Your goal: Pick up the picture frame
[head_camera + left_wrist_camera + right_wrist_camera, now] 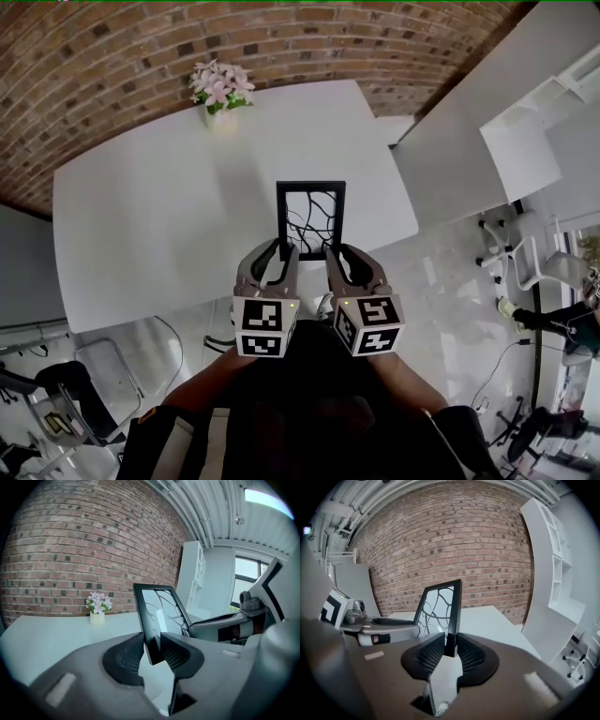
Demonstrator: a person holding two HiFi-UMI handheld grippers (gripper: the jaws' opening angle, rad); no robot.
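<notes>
The picture frame (310, 220) is black, with dark branching lines on white, and stands upright over the near edge of the white table (141, 216). My left gripper (286, 253) is shut on its lower left corner, and my right gripper (331, 253) is shut on its lower right corner. In the left gripper view the frame (161, 616) leans to the right, with its bottom corner pinched between the ribbed pads (174, 656). In the right gripper view the frame (440, 606) is seen edge-on, and its black side bar sits between the pads (429, 656).
A small pot of pink flowers (220, 89) stands at the table's far edge, before a brick wall (112, 56). A white shelf unit (469, 141) stands to the right. Office chairs (525, 258) are on the floor at the right and another chair (56, 394) at the lower left.
</notes>
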